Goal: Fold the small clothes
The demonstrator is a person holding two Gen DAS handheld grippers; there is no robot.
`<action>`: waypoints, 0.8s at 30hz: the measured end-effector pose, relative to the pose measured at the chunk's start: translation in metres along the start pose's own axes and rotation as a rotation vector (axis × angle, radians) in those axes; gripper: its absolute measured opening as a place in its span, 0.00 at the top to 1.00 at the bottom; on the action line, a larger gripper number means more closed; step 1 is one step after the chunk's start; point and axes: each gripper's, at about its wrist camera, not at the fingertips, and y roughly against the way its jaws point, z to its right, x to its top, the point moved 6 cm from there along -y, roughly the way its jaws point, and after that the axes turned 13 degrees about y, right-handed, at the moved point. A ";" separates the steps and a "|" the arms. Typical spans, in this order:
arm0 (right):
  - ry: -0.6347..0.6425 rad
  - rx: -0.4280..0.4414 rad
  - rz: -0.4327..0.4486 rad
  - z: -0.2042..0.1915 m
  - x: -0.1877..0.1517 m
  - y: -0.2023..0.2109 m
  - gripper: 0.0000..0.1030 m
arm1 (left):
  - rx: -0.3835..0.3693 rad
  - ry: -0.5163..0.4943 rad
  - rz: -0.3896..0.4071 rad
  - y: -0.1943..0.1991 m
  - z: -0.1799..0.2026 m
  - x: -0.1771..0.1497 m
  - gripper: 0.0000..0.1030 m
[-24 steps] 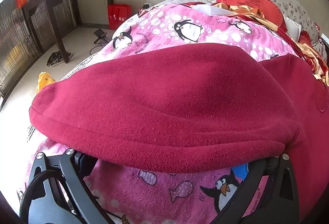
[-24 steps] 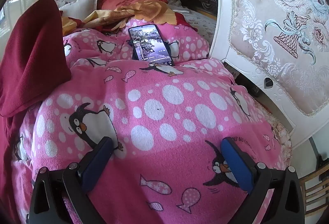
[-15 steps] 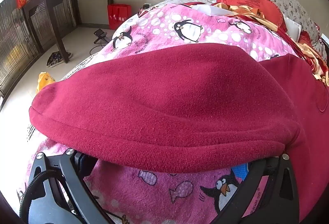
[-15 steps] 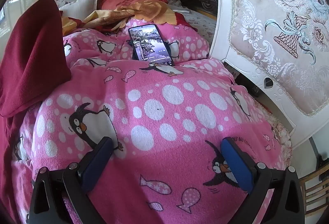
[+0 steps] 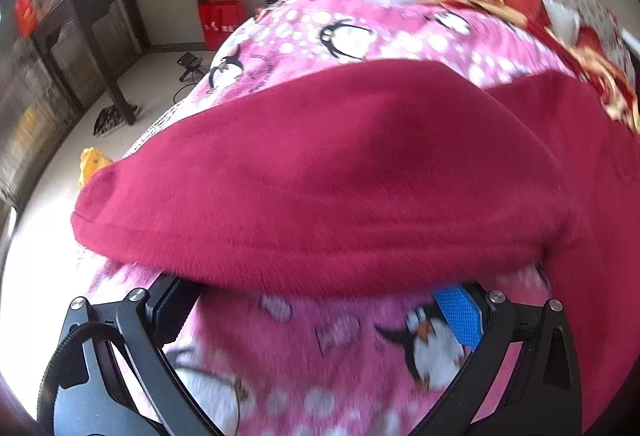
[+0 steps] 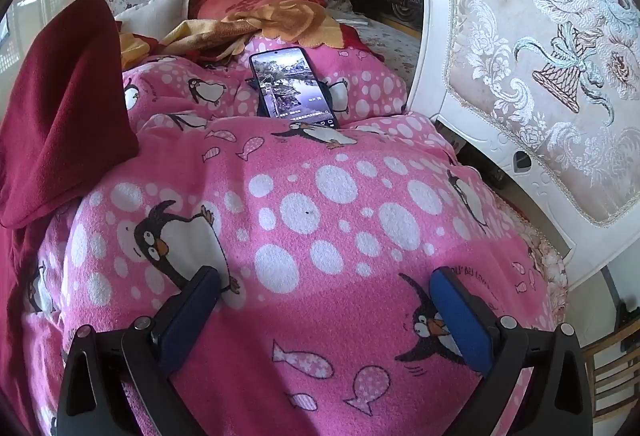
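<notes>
The dark red fleece garment (image 5: 320,176) is draped over the pink penguin-print blanket (image 6: 320,216), its hem above the wide-open left gripper (image 5: 316,312). The empty right gripper (image 6: 320,312) is held apart; blanket could be pinched with the hem.

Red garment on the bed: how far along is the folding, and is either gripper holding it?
Done: little that shows. The red garment lies bunched on the pink penguin blanket, with no neat fold visible. In hand: nothing. The left gripper is open at the garment's near edge; the right gripper is open over bare blanket. Left: grasping, flattening and every fold. The phone lies farther up the blanket.
</notes>
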 end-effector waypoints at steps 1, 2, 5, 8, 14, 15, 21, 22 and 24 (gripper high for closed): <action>-0.002 0.003 0.002 0.001 0.000 0.000 0.00 | 0.006 -0.016 -0.003 0.004 0.001 -0.004 0.00; -0.002 0.005 0.003 0.001 0.000 0.000 0.00 | 0.012 -0.035 -0.006 0.010 0.003 -0.007 0.00; -0.003 0.005 0.003 0.001 0.000 -0.002 0.00 | 0.005 -0.067 0.001 0.033 0.010 -0.015 0.00; -0.002 0.006 0.004 0.001 0.000 -0.003 0.00 | -0.034 -0.070 0.037 0.058 0.015 -0.021 0.00; 0.004 0.000 -0.002 0.001 0.000 0.000 0.00 | -0.093 -0.103 0.085 0.100 0.040 -0.027 0.00; 0.004 0.000 -0.009 0.001 0.000 0.001 0.00 | -0.100 -0.108 0.093 0.105 0.044 -0.027 0.00; -0.061 0.065 0.029 -0.011 0.007 0.051 0.00 | -0.143 -0.154 0.137 0.135 0.068 -0.027 0.00; -0.073 0.095 0.035 -0.016 0.009 0.068 0.00 | -0.151 -0.159 0.141 0.138 0.072 -0.028 0.00; -0.068 0.132 0.044 -0.026 0.014 0.091 0.00 | -0.172 -0.168 0.143 0.145 0.080 -0.029 0.00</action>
